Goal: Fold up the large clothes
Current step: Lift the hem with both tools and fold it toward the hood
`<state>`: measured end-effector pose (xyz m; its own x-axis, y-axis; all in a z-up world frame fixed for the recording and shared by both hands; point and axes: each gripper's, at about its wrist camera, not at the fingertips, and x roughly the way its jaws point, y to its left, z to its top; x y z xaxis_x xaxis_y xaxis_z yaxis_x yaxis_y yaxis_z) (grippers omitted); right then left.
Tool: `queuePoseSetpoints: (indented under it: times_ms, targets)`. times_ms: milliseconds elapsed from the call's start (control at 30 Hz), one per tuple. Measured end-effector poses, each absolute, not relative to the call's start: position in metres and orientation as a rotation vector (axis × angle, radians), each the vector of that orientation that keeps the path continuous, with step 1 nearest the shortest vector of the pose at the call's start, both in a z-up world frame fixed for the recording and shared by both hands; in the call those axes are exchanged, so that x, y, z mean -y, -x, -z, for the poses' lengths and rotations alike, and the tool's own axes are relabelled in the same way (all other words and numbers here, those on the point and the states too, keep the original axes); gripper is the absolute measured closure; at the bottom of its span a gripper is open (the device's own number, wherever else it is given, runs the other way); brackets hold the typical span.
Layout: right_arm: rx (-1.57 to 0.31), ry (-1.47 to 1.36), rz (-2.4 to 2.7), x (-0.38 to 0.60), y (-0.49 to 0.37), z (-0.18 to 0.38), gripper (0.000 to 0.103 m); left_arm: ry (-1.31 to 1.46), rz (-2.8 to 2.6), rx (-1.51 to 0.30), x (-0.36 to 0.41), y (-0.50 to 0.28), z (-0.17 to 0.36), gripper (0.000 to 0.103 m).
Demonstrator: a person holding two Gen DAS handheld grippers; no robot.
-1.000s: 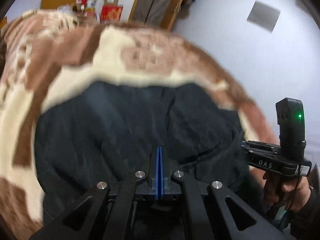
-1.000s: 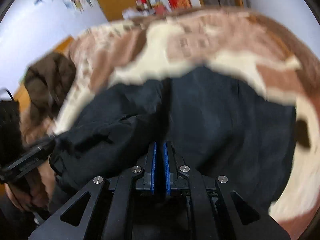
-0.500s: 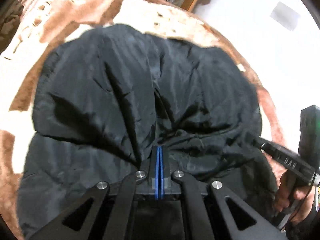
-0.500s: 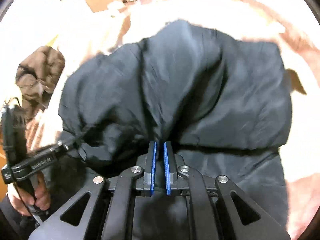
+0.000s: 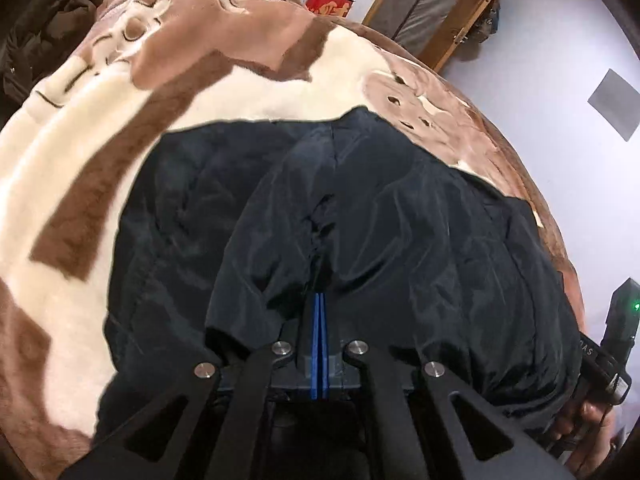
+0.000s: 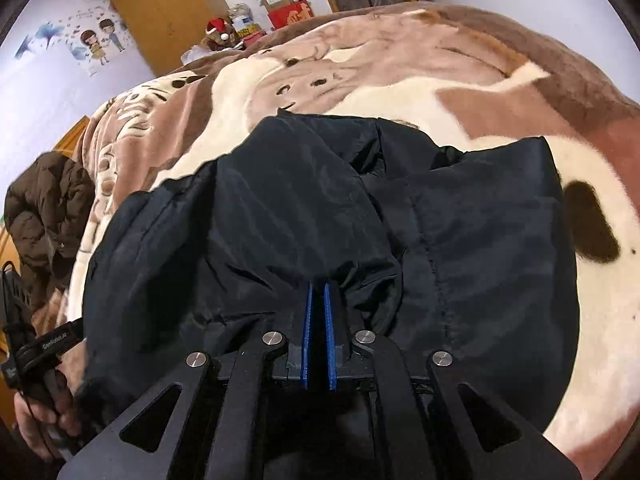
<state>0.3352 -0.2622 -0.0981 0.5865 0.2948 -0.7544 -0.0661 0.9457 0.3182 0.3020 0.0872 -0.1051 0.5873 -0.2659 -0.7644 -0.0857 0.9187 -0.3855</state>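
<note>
Both grippers are clamped on folds of the large black padded jacket (image 5: pixel 400 216), a shiny quilted garment spread across the plush brown-and-cream blanket (image 5: pixel 100 128) that covers the bed. Seen from the left wrist, the left gripper (image 5: pixel 319 296) has its blue pads pressed flat together, with a pinch of the dark fabric gathered at the tips and creases fanning away from them. Seen from the right wrist, the right gripper (image 6: pixel 318 286) shows a thin slit between its blue pads; its jaws have just been closing further, and the jacket cloth is bunched and caught right at the tips.

Part of the jacket lies doubled over itself toward the far side, with a raised fold running up the middle in the left view. Cream and brown blanket shows on all sides of the garment.

At the right edge of the left view, a hand (image 5: pixel 588 420) grips the black handle of the other gripper. A brown puffy coat (image 6: pixel 44 208) lies bunched at the bed's left side in the right view, apart from the black jacket. Beyond the bed stand a red cardboard box (image 6: pixel 290 12) and a wooden door (image 6: pixel 160 12).
</note>
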Motion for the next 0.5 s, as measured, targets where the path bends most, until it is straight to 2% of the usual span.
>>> queuePoseSetpoints:
  times_ms: [133, 267, 400, 500]
  targets:
    - [-0.902, -0.264, -0.196, 0.254, -0.321, 0.060, 0.096, 0.436, 0.109, -0.946, -0.091, -0.290, 0.088, 0.102]
    - [-0.812, -0.284, -0.384, 0.223, -0.285, 0.023, 0.096, 0.433, 0.183, -0.852, -0.079, -0.254, 0.056, 0.102]
    - [-0.915, -0.228, -0.472, 0.187, -0.274, 0.055, 0.096, 0.368, 0.317, -0.872, -0.043, -0.238, 0.054, 0.102]
    - [-1.017, -0.232, -0.403, 0.187, -0.287, 0.097, 0.096, 0.308, 0.319, -0.974, -0.021, -0.250, 0.087, 0.102]
